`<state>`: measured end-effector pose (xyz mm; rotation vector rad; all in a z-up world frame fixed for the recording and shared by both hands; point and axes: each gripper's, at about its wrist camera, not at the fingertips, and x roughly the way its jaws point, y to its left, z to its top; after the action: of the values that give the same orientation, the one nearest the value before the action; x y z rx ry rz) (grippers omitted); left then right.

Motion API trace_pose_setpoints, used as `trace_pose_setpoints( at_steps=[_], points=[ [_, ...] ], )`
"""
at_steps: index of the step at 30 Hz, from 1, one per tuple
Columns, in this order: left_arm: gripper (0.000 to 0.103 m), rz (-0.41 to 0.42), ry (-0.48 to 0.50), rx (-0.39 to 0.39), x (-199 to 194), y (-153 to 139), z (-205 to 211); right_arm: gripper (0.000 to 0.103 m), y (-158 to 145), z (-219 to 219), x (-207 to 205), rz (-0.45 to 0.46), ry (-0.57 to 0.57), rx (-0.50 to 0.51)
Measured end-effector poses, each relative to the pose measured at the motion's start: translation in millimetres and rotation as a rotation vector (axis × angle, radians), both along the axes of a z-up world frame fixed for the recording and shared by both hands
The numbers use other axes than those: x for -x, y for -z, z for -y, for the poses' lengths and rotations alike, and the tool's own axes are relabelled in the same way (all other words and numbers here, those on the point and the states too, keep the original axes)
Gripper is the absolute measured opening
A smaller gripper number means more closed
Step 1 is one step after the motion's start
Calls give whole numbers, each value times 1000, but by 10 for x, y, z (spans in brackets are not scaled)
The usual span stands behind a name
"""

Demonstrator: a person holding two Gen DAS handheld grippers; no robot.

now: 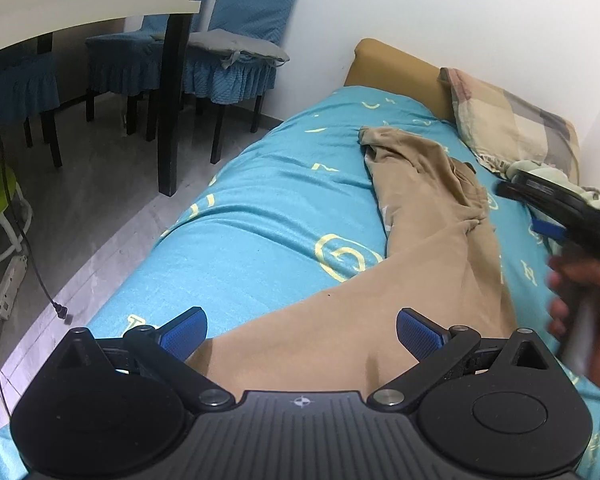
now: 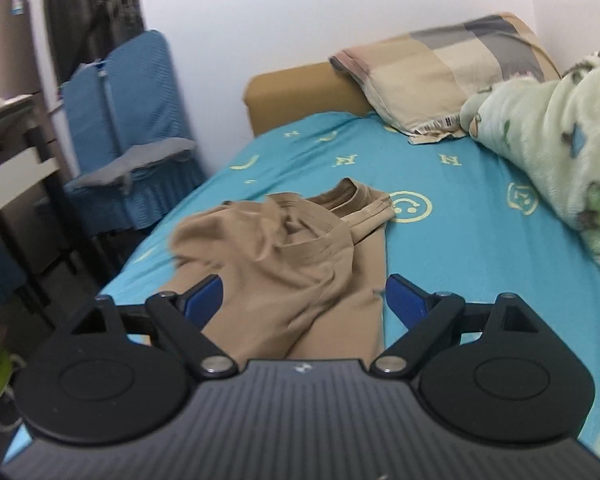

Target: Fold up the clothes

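Early step by my read: tan garment (image 1: 428,240) is rumpled, nothing folded yet. Next move calls for a grip on a near edge, then spreading it flat.

Left gripper (image 1: 302,330): jaws wide, holding nothing, near cloth between the pads. Right gripper (image 2: 304,304): also wide and holding nothing, above the bunched part.

Garment runs near to far along the blue bedsheet (image 1: 240,220); collar end points toward the pillow (image 2: 440,76).

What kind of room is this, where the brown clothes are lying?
Most likely a bedroom in someone's home. There is a bed with a turquoise sheet, a checked pillow against the headboard and a fluffy green blanket. The tan garment lies on the bed, and covered chairs stand beside it.
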<state>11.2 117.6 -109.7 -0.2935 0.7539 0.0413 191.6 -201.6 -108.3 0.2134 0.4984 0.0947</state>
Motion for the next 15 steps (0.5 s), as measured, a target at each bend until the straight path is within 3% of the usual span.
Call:
trace_pose_setpoints(
  at_steps=[9,15],
  points=[
    [101,-11,-133,124,251,-254,-312,90,-540,316,1495,-38,-12,-61],
    [97,-106,-288,168,232,-152,-523,90,-505,661,2215,-77,77,-147]
  ],
)
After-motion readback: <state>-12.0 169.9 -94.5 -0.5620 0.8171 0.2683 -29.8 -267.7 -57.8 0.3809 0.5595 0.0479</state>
